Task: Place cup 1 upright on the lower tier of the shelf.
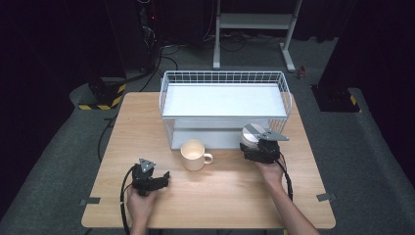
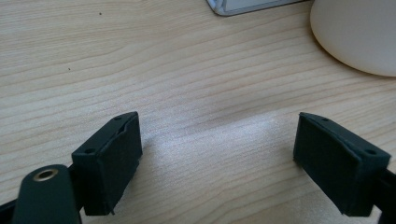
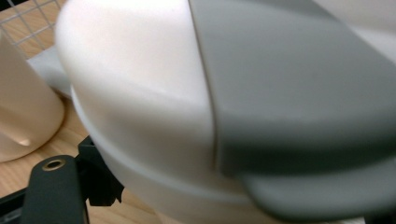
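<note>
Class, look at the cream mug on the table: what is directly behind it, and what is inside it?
Behind the cream mug stands the white wire basket rack, its lower shelf just beyond the mug. The mug's inside looks pale and empty in the high view, though its bottom is not clearly shown.

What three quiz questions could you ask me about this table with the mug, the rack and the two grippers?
1. True or false: the mug stands inside the rack.
2. Which gripper holds the white and grey container? A) left B) right
3. Fill in: between the jaws of the left gripper lies bare ____.

Key
1. False: the mug stands on the table, in front of the rack.
2. B: the right gripper holds it, and the container fills that gripper's view.
3. Table: the jaws stand open with only wood between them.
</note>
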